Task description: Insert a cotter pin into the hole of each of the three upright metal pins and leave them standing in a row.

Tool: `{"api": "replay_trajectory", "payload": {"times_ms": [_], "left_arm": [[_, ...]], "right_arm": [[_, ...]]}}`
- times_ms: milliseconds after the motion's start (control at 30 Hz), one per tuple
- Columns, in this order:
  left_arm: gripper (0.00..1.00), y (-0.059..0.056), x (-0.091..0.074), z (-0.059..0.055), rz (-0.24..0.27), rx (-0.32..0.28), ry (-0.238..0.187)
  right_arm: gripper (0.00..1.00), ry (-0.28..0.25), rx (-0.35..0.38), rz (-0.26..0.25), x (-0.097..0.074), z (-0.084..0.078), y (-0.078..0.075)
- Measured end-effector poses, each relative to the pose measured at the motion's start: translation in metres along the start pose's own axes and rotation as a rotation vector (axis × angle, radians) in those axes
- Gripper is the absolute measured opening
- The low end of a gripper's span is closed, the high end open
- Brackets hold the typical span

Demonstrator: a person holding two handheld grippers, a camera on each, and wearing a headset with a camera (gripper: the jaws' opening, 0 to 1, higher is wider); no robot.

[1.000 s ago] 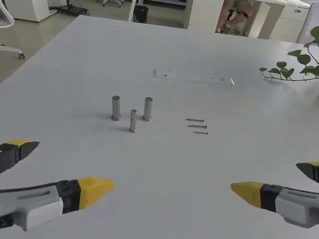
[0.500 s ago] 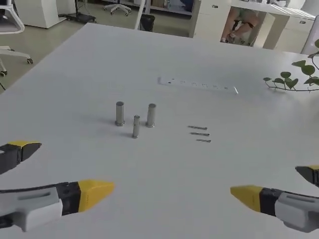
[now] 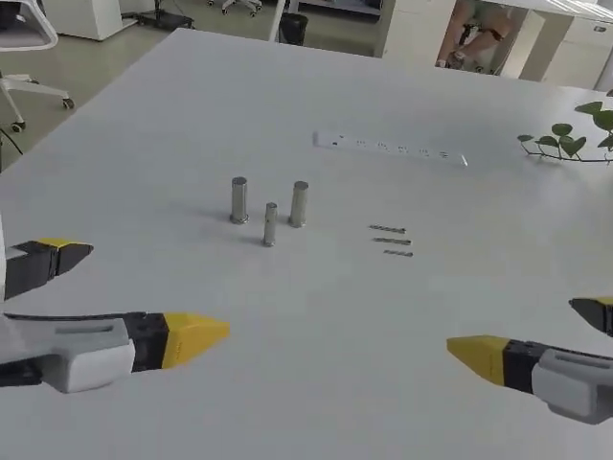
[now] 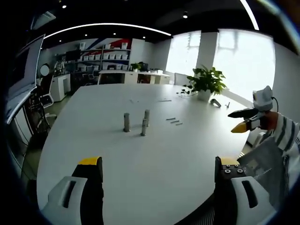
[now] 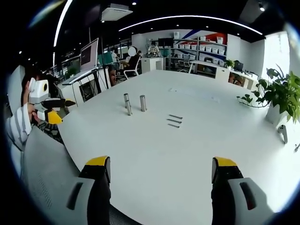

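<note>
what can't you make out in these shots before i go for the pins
- Holes in the three metal pins: too small to see in the head view and both gripper views.
- Cotter pins: thin slivers; which end is the head is too small to tell.
- Right gripper: its outer finger is cut by the head view's right edge.
- Plant: cut by that edge too.

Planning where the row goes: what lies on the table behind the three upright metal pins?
A white power strip lies flat well behind the metal pins, apart from them, with bare table between. The slim pins cover almost nothing there.
</note>
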State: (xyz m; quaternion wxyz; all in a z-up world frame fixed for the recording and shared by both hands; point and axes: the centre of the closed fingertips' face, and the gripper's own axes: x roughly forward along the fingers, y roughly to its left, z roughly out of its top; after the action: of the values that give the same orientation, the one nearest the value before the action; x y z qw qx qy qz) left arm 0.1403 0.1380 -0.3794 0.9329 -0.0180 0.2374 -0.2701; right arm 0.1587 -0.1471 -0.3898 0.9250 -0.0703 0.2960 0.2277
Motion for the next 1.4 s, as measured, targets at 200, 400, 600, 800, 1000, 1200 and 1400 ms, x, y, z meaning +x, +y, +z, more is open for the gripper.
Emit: {"api": "replay_trajectory", "payload": {"times_ms": [200, 400, 600, 800, 1000, 1200, 1400], "left_arm": [[0.99, -0.005, 0.008, 0.008, -0.038, 0.045, -0.011], [0.95, -0.001, 0.019, 0.021, -0.067, 0.096, -0.019], [0.9, 0.008, 0.032, 0.032, -0.082, 0.13, -0.006], [0.8, 0.015, 0.048, 0.051, -0.103, 0.178, -0.05], [0.65, 0.017, 0.068, 0.067, -0.126, 0.219, -0.067], [0.53, 0.017, 0.093, 0.072, -0.16, 0.246, -0.051], [0.48, 0.018, 0.117, 0.072, -0.181, 0.255, -0.03]], "right_arm": [[0.88, 0.007, 0.011, -0.015, -0.006, -0.007, -0.004], [0.87, 0.021, -0.009, -0.031, -0.008, -0.014, -0.009], [0.83, 0.037, 0.032, -0.02, -0.003, -0.017, -0.008], [0.83, 0.09, 0.051, -0.021, 0.004, -0.027, -0.011], [0.83, 0.09, 0.072, -0.026, 0.008, -0.024, -0.018], [0.83, 0.075, 0.057, -0.024, 0.013, -0.019, -0.02], [0.84, 0.09, 0.064, -0.022, 0.018, -0.021, -0.022]]}}
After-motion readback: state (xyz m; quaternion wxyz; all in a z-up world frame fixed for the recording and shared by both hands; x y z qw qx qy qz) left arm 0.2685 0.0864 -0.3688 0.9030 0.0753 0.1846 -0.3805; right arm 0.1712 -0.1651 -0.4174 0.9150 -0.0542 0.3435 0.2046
